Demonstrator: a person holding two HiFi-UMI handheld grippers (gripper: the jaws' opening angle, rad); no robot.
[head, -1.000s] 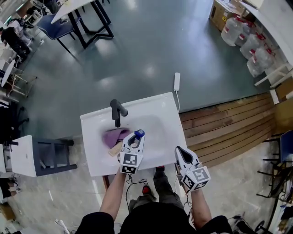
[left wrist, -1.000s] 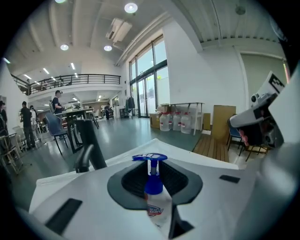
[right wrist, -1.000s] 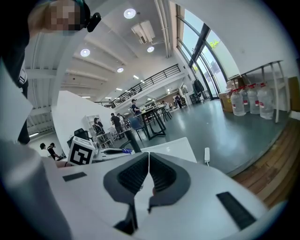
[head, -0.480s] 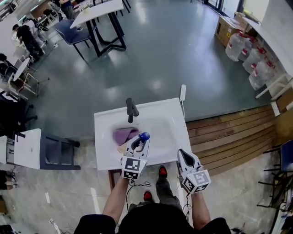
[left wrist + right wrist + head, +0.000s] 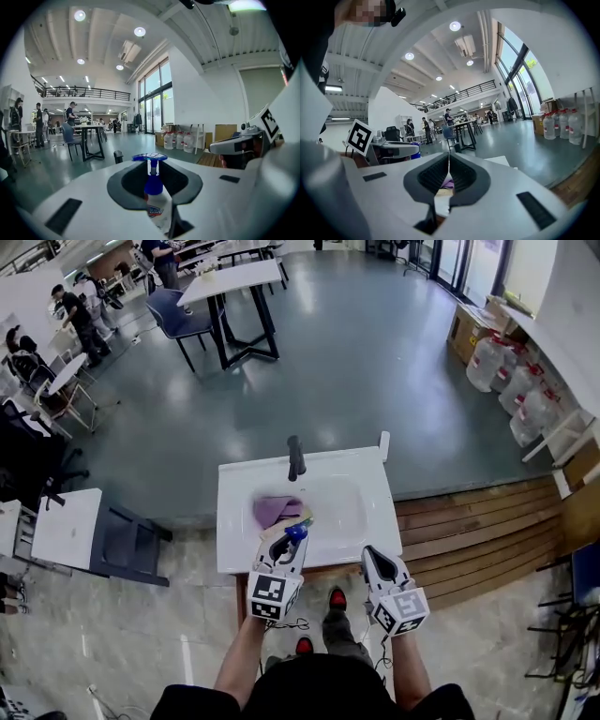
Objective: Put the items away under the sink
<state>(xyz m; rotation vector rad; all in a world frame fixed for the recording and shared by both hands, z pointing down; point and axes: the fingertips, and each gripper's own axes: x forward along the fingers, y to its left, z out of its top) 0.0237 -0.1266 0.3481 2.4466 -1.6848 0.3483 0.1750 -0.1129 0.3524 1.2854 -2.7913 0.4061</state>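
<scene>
Item 1, spray bottle [image 5: 157,206]: pale translucent plastic body, blue neck collar, flat blue cap, and a printed label I cannot read. I see it standing upright between the dark ribbed pads of the left gripper [image 5: 289,549], which are pinched on its body. In the head view it sits over the front edge of the sink.

Item 2, right gripper [image 5: 374,560]: smooth white shell with a marker cube at the rear. I read its tongs as pressed together with nothing between them. It is held just off the sink's front right corner, near the left gripper but apart from it.

Item 3, sink [image 5: 375,521]: a white, glossy, rectangular slab with a shallow rounded basin.

Item 4, faucet [image 5: 296,457]: a dark, matte, curved spout at the back rim.

Item 5, cloth [image 5: 273,511]: soft, purple and crumpled, lying in the left part of the basin. A small tan piece [image 5: 302,518] touches its right side; I cannot tell what it is.

Item 6, wooden platform [image 5: 469,517]: brown slatted planks to the right of the sink.

Item 7, water jugs [image 5: 506,381]: clear, rounded and clustered by the far right wall.

Item 8, floor [image 5: 356,362]: grey-green with a polished sheen.
</scene>
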